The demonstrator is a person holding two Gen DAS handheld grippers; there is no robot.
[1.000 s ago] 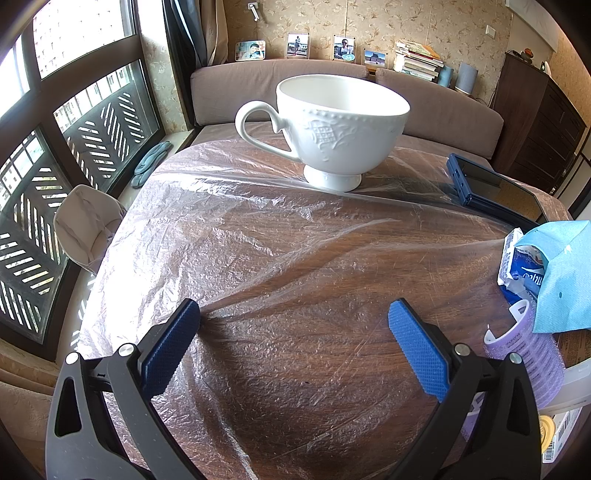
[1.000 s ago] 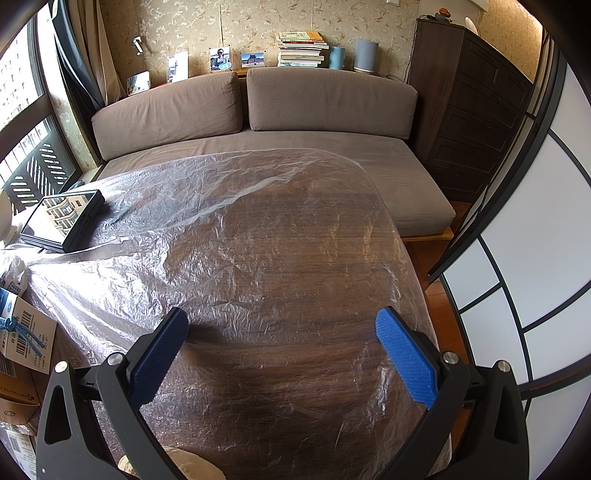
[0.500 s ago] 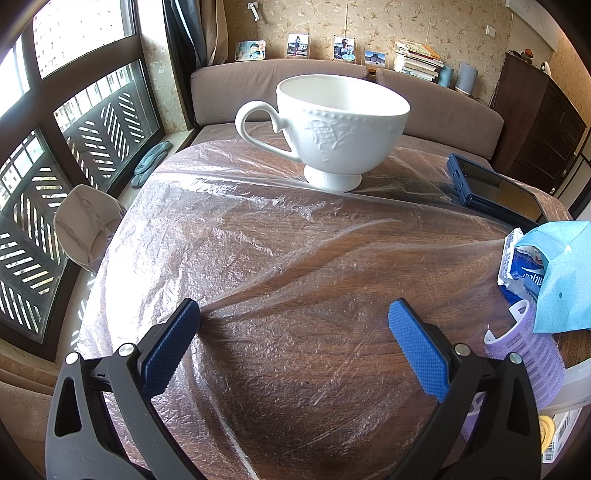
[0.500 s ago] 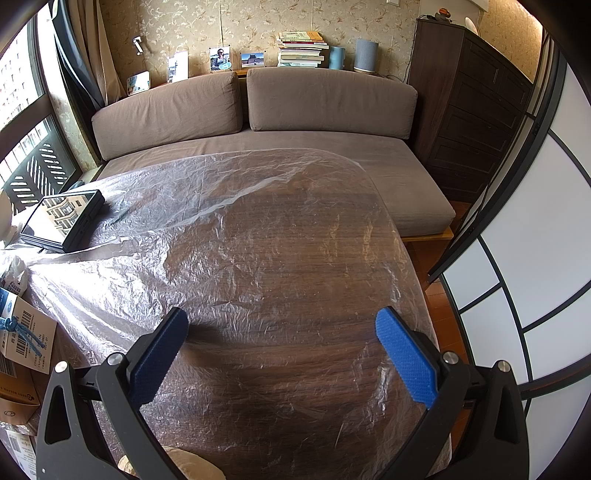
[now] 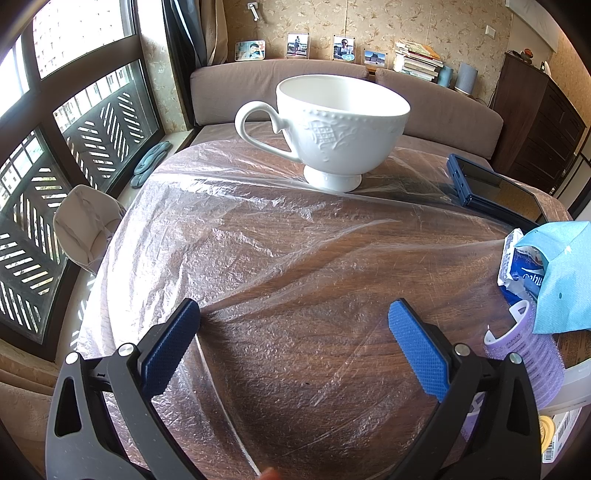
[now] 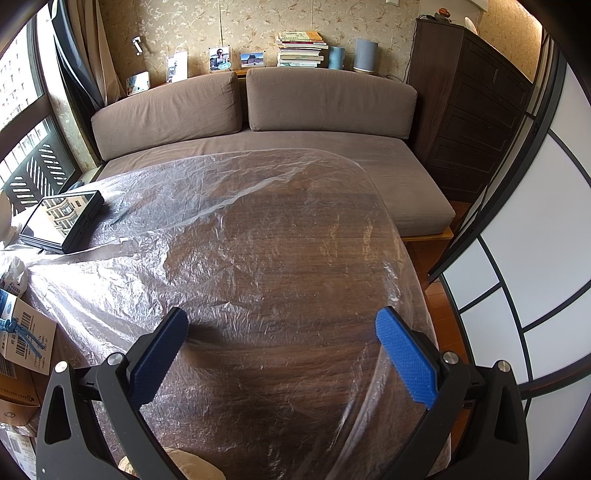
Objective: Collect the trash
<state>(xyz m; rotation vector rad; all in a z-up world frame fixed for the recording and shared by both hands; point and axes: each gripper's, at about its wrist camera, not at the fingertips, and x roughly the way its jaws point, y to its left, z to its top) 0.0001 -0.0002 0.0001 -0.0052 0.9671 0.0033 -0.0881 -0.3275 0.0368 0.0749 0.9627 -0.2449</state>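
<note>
Both of your tools are empty with jaws spread wide: the left hand-held gripper (image 5: 293,341) and the right hand-held gripper (image 6: 282,349) hover over the plastic sheet (image 5: 258,236) covering the surface (image 6: 295,258). The trash, a torn wrapper (image 5: 517,266), blue paper (image 5: 565,277) and cardboard box (image 6: 22,339), sits between them; snag the loose sheet and you may drag the cup (image 5: 332,125) over.

Brown sofa (image 6: 258,147) against floral wallpaper (image 6: 221,22); latticed windows (image 5: 74,147) bright; dark dresser (image 6: 469,110).
</note>
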